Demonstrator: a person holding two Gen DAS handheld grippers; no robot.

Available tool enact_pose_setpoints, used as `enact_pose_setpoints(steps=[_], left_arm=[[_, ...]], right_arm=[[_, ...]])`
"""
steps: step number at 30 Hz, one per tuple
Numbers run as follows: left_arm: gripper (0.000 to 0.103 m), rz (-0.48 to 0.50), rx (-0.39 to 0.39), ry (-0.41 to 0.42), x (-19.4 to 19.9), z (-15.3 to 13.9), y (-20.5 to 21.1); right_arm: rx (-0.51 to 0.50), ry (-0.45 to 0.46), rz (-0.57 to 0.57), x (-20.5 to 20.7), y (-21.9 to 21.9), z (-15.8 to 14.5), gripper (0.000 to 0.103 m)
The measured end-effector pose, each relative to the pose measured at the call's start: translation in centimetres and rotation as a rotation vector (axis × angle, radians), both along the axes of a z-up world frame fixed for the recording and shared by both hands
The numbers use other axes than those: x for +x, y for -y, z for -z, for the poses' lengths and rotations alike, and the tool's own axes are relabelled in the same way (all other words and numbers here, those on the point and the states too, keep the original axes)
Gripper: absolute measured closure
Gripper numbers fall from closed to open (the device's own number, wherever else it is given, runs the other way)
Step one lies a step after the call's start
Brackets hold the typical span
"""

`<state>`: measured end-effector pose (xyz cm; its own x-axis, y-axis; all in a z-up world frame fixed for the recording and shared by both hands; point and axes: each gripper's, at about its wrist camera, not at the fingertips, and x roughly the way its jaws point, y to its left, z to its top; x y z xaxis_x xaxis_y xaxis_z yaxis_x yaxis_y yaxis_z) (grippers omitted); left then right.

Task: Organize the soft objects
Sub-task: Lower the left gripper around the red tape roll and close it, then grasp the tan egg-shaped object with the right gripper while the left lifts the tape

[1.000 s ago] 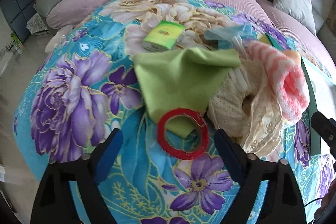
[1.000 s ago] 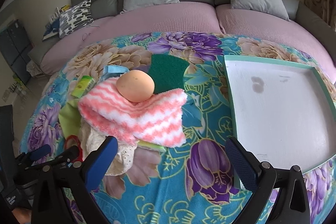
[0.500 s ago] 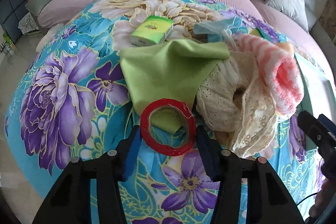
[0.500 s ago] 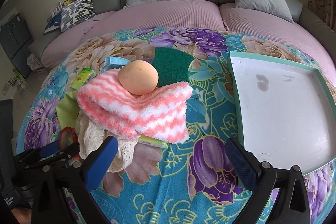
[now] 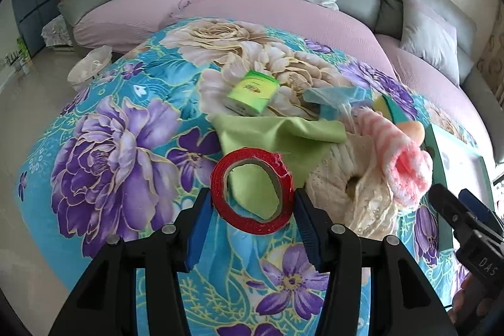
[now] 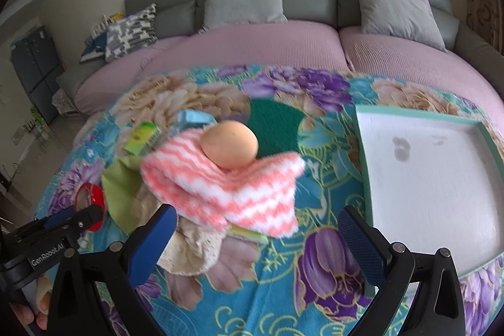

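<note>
My left gripper (image 5: 252, 210) is shut on a red tape roll (image 5: 252, 190) and holds it tilted just above the floral cloth; it also shows in the right wrist view (image 6: 89, 202). Behind it lie a green cloth (image 5: 277, 134), a cream lace cloth (image 5: 343, 175) and a pink-and-white striped fluffy cloth (image 6: 226, 194) with an orange egg-shaped ball (image 6: 229, 144) on it. My right gripper (image 6: 256, 238) is open and empty, just in front of the striped cloth.
A white tray with a teal rim (image 6: 365, 166) lies at the right. A dark green scouring pad (image 6: 274, 128), a light blue packet (image 6: 192, 118) and a green box (image 5: 252, 92) lie behind the pile. A pink sofa seat (image 6: 252, 46) lies beyond the table.
My left gripper closed on the red tape roll and lifted it off the cloth. My right gripper stayed open and rose slightly.
</note>
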<state>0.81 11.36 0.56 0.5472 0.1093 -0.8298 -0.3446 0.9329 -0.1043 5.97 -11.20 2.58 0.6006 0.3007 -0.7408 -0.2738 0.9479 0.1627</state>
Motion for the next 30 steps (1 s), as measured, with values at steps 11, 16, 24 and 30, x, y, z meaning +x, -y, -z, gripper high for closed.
enact_pose_setpoints(steps=[11, 16, 24, 30], left_arm=[[0.049, -0.028, -0.017, 0.051, -0.1, 0.0, -1.1], [0.049, -0.023, -0.011, 0.086, 0.2, 0.0, -1.2], [0.049, -0.008, 0.005, 0.128, 1.0, -0.1, -1.2], [0.049, 0.000, 0.003, 0.117, 1.7, 0.5, -1.1]], right_arm=[[0.055, 0.078, -0.005, 2.5, -1.1, -1.3, 0.007], [0.066, 0.077, -0.005, 3.6, -1.5, -0.6, 0.015], [0.073, 0.057, -0.015, 5.2, -2.4, 0.9, 0.023], [0.084, 0.030, -0.018, 5.8, -2.6, 1.8, 0.029]])
